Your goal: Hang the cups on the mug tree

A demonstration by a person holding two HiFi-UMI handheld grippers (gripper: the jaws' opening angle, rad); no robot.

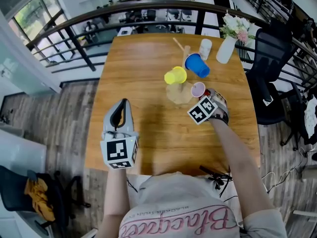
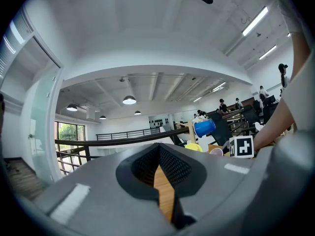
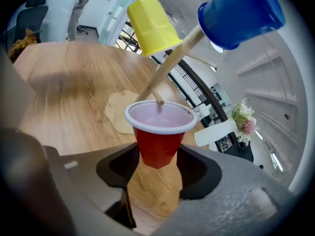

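The fingers (image 2: 176,167) of the left gripper (image 2: 158,147) are pressed together at the tips, with nothing between them, above the table (image 1: 143,58). Further right stands the tree (image 1: 179,92), with a yellow cup (image 3: 150,26) and a blue cup (image 3: 241,11) each hung on a peg. The right gripper (image 3: 156,156) pinches a red cup (image 3: 158,132) by its lower part. One free peg (image 3: 170,65) ends just at the cup's rim, perhaps touching it.

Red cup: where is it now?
The red cup is held in the right claw, centre of the right gripper view, mouth near a mug tree peg.
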